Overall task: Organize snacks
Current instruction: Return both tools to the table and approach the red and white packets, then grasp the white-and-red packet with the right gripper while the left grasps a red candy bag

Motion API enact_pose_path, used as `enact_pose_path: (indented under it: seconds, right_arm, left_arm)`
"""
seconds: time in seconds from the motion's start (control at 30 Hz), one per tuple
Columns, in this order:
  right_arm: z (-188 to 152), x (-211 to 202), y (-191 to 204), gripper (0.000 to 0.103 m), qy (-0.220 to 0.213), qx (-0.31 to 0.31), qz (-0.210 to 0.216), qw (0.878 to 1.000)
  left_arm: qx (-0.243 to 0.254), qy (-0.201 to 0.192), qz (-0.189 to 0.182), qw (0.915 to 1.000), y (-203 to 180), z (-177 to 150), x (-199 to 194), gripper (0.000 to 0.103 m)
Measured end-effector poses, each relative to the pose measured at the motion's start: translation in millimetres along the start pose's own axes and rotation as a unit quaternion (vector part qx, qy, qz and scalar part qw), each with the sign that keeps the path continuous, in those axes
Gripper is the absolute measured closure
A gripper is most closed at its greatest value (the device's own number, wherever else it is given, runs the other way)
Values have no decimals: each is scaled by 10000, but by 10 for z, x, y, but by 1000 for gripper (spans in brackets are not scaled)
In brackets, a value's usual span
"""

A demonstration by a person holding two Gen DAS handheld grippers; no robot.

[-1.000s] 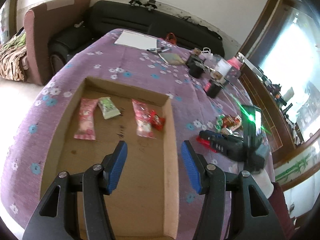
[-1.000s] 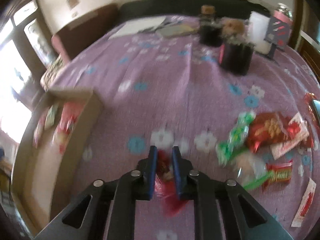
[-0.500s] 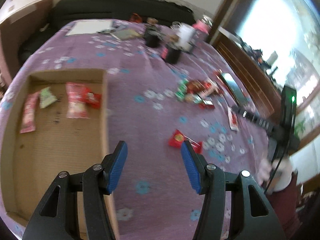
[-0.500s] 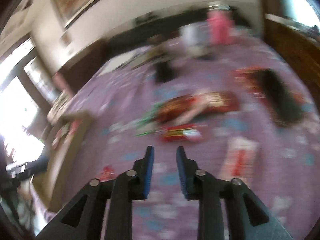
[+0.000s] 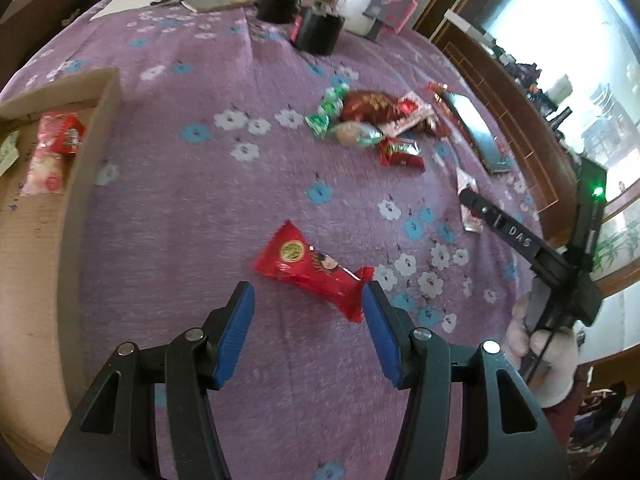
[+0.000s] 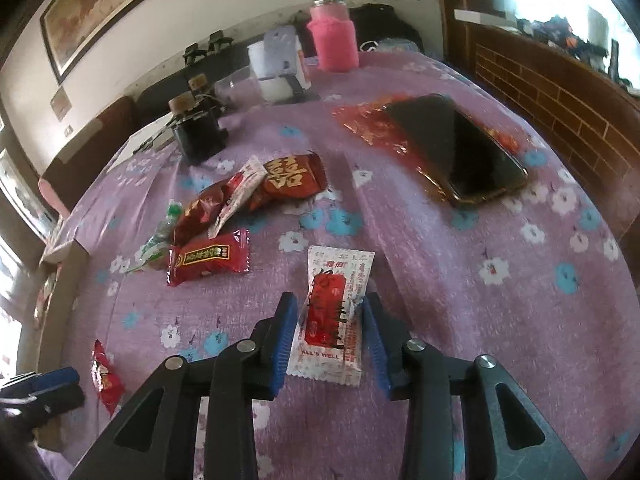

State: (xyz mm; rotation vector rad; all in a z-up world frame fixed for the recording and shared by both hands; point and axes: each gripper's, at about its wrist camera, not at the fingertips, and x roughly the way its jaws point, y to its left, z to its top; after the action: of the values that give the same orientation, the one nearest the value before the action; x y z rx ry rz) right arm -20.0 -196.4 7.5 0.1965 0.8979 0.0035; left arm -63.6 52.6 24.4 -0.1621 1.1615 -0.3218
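While a few snacks already lie in the cardboard box [image 5: 86,148], most remain on the purple cloth. My left gripper [image 5: 304,332] stands spread over a red packet [image 5: 312,268]; my right gripper [image 6: 330,336], jaws opening, straddles a white sachet [image 6: 334,312] unpinched.

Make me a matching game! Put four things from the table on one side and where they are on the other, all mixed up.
Things:
1. white packet
2. phone
3. pink bottle
4. pink sweets

Places:
A. in the cardboard box
B. on a red wrapper
C. between the right gripper fingers
D. standing at the table's far edge

Pairs: 1-C, 2-B, 3-D, 4-A
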Motion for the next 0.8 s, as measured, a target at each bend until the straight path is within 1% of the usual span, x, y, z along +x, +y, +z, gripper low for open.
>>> enact_pose_path:
  seconds: [0.03,0.1,0.27,0.37,0.47,0.63,0.7,0.77,0.8]
  right_arm:
    - [-2,17,10,66,-7,-52,-20,10000]
    - [-12,3,-20,69,-27,-55,4,10000]
    - [-19,-13,-66,70,-57,15,94,9999]
    - [-24,-19,-70,71,-67,12,118,9999]
    - [-29,-24,-68,71,-71,-4,136,9999]
    - [-36,-29,-63,71,-75,-6,140,9999]
    - [-35,-28,-64,71,-76,-7,137,9999]
    - [-35,-27,-65,71,-75,-7,139,9999]
    - [-35,-26,-65,71,-76,-3,138,9999]
  left_arm:
    - [15,14,60,10000,-32,7,44,49]
    - [88,-105,241,9996,-94,19,70,49]
    - [362,-279,600,9972,-242,73,166,49]
    - [571,-364,761,9948,-314,61,209,40]
    - [756,-460,942,9916,-371,27,237,37]
    - [937,-608,1062,9881,-414,18,271,37]
    - [1062,-668,1069,9863,-423,7,283,37]
    - [1182,-727,1000,9853,-412,5,286,37]
    - [1176,-754,1004,9851,-396,9,281,44]
